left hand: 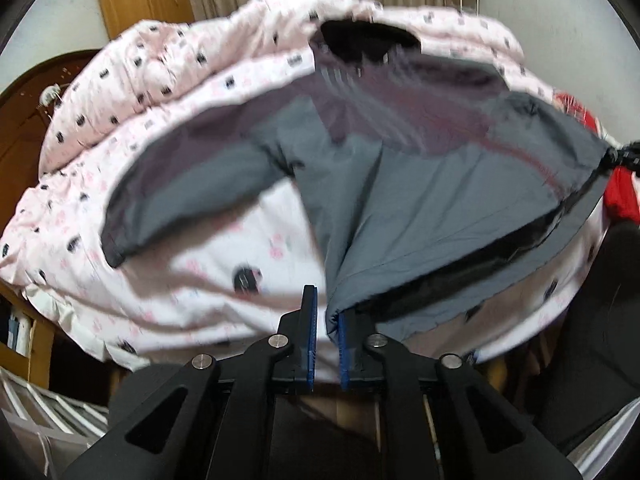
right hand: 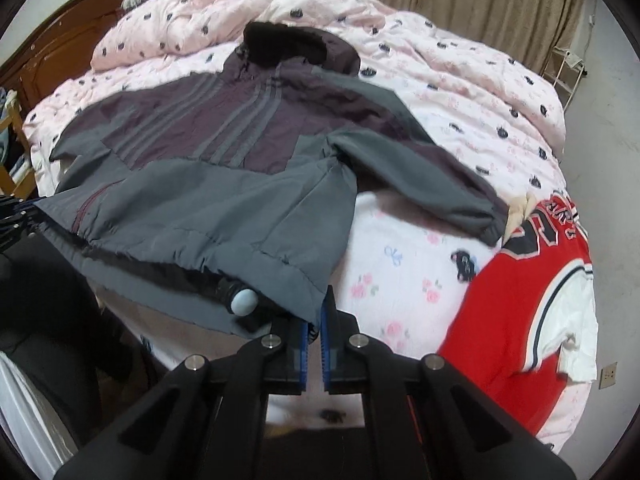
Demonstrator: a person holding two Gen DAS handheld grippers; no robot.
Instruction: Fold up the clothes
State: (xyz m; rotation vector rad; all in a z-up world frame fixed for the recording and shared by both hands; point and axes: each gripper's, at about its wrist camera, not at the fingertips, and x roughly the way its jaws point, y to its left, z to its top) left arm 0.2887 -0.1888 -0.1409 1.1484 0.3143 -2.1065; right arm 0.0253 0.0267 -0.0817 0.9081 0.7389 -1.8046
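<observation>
A grey and maroon jacket (left hand: 400, 200) lies spread on the bed, its black collar (left hand: 360, 40) at the far end and one sleeve (left hand: 180, 200) stretched out to the left. My left gripper (left hand: 326, 308) is shut on a near corner of the jacket's hem, the fabric pinched between its blue pads. In the right wrist view the same jacket (right hand: 200, 200) has striped shoulders, and its other sleeve (right hand: 420, 184) runs out to the right. My right gripper (right hand: 316, 316) is shut on the opposite hem corner, beside a pale drawstring toggle (right hand: 244, 300). The hem hangs lifted between the two grippers.
A pink patterned quilt (right hand: 400, 272) covers the bed. A red and white jersey (right hand: 532, 280) lies at the right edge, next to the sleeve cuff. A dark wooden headboard (right hand: 60, 40) is at the far left, a white rack (right hand: 568, 68) at the far right, and wooden shelves (left hand: 24, 320) stand left of the bed.
</observation>
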